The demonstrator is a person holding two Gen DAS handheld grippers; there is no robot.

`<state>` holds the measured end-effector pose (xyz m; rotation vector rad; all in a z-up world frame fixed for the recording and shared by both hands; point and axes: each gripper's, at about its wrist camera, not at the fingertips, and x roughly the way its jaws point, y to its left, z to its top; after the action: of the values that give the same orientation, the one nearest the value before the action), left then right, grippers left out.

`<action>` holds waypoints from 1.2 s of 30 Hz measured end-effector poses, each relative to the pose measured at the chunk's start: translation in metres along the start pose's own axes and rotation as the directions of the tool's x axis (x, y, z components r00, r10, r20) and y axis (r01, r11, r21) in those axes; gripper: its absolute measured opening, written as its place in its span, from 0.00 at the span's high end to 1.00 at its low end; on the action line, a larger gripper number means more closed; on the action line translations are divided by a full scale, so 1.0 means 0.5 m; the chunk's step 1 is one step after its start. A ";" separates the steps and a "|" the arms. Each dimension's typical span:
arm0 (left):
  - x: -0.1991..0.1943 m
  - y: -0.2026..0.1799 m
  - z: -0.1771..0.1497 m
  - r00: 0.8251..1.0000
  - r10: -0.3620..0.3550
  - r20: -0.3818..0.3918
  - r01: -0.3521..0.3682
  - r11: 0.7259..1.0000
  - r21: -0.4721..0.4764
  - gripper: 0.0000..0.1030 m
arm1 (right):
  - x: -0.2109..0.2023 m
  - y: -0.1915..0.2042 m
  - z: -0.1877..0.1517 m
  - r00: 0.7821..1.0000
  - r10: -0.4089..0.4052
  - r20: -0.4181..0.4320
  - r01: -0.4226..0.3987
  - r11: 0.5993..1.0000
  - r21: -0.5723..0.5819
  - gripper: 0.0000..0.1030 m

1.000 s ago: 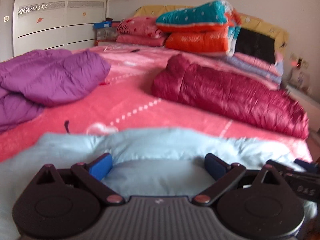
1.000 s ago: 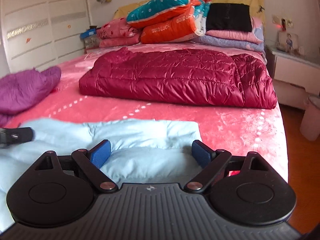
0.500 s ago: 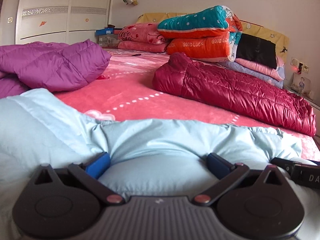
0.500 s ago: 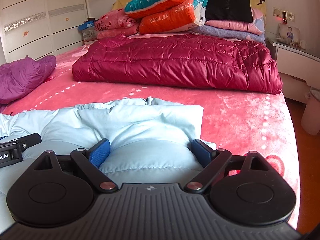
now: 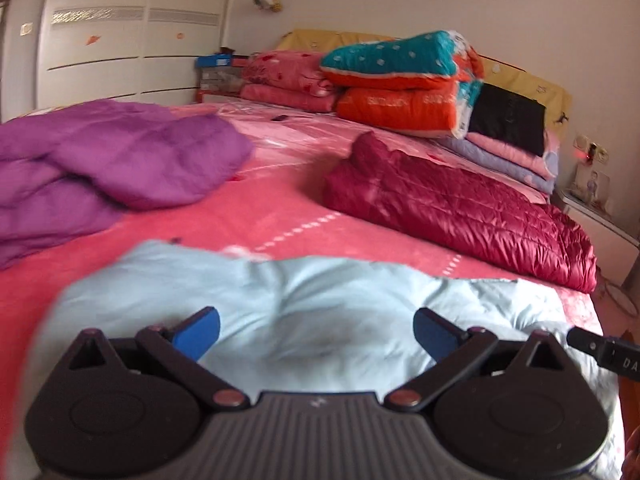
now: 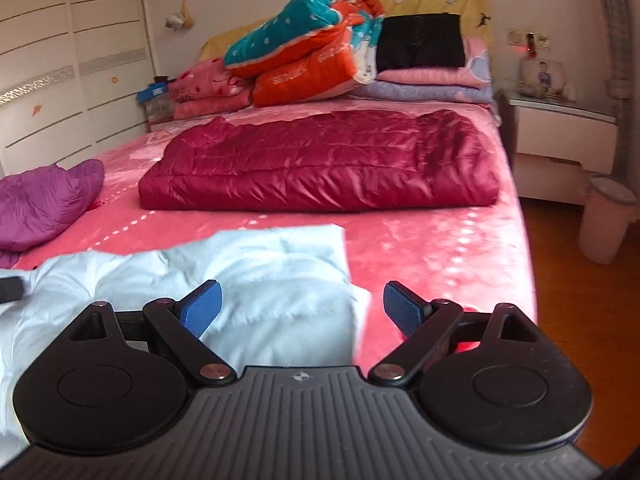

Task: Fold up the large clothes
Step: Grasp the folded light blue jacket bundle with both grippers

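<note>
- On the near end of the pink bed point(image 6: 436, 248), a pale blue padded garment point(image 5: 320, 304) lies spread and rumpled
- Over it, the left gripper point(image 5: 316, 330) has its 2 blue pads wide apart, gripping nothing; the right gripper point(image 6: 302, 308) likewise, at the garment's right edge
- Beyond: a folded maroon down jacket point(image 6: 320, 164); a purple jacket point(image 5: 108, 164) left

The pale blue padded garment point(image 5: 320, 300) is soft matt cloth, puffy and creased. The dark red quilted down jacket point(image 6: 320, 164) has a glossy, slippery-looking sheen with stitched ridges. The purple padded jacket point(image 5: 108, 164) looks duller. The pink bedspread point(image 6: 436, 240) is plush and velvety. The wooden floor point(image 6: 568, 292) shines orange-brown, smooth and polished.
</note>
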<state>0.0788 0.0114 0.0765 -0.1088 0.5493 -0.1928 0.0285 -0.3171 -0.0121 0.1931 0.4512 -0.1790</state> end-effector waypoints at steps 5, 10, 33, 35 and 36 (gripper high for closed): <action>-0.083 0.093 -0.022 0.999 0.013 -0.052 -0.016 0.998 -0.064 0.01 | -0.049 -0.052 -0.023 0.993 0.077 -0.084 -0.068 0.992 0.109 0.00; -0.142 0.168 -0.023 0.998 0.016 -0.058 -0.023 0.994 -0.107 0.01 | -0.114 -0.088 -0.041 0.989 0.120 -0.084 -0.109 0.985 0.131 0.00; -0.023 0.359 0.007 0.962 -0.210 -0.177 0.124 0.907 -0.403 0.01 | -0.007 -0.209 -0.077 0.851 0.520 -0.078 -0.400 0.737 0.545 0.00; -0.002 0.361 0.007 0.956 -0.230 -0.182 0.138 0.900 -0.414 0.01 | 0.009 -0.204 -0.070 0.833 0.548 -0.077 -0.426 0.723 0.544 0.00; 0.009 0.362 0.007 0.951 -0.249 -0.185 0.153 0.895 -0.419 0.01 | 0.019 -0.200 -0.065 0.821 0.566 -0.078 -0.442 0.716 0.540 0.00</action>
<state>0.1122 0.1872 0.0492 -0.5522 0.8107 -0.2973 0.0019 -0.4074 -0.0594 0.8583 0.5697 0.2890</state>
